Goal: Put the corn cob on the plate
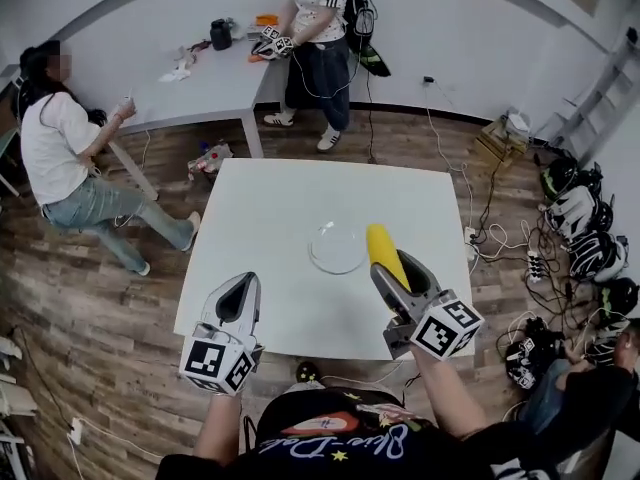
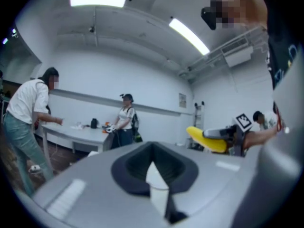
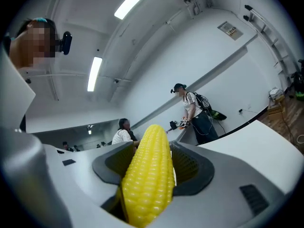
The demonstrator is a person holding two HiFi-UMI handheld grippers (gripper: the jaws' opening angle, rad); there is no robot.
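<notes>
Bright, even room light; heavy fisheye bend in every view.
Ceiling light strips (image 2: 97,1) glow high above the left hand-held gripper (image 2: 154,172), whose near body is soft and blurred. The corn cob (image 3: 149,175) clamped in the right hand-held gripper (image 3: 151,148) is sharper, its kernels glossy. The white surface (image 1: 290,208) ahead of both is bright, with faint shadows. Gripper-view edges curve into black corners.

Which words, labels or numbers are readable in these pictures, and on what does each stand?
"Blue": cursive print on the dark shirt, seemingly; the rest is unreadable.
Wall notice: too blurred to read.
Cube markers: black-and-white patterns, no letters.
</notes>
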